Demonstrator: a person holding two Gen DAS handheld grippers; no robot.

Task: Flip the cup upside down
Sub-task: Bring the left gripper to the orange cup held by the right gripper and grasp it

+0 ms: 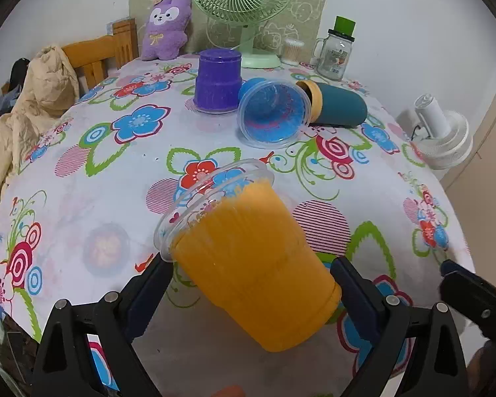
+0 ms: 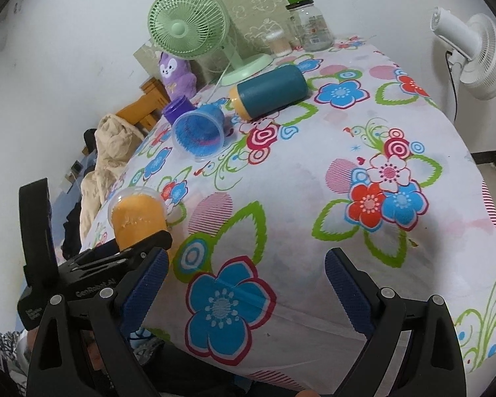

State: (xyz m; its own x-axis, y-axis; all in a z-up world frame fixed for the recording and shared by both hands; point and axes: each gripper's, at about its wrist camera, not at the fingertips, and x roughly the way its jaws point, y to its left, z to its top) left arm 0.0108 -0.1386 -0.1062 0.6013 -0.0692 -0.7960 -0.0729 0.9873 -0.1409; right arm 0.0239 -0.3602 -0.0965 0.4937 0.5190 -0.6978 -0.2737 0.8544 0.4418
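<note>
Left claw [image 1: 253, 292]: two black moulded plastic arms with triangular cut-outs, each carrying round silver screw heads. The fingers [image 1: 357, 292] are faced with dark blue pads.

Right claw [image 2: 246, 292]: same build, black arms with triangular openings and silver screws near each finger root. The pads [image 2: 142, 291] are dark blue with a fine knurled, dotted texture.

In the right wrist view the left unit's black body shows white lettering reading "GenRobot.AI", plus a smaller white label too small to read. A blurred patch of skin shows at the lower frame edge.
</note>
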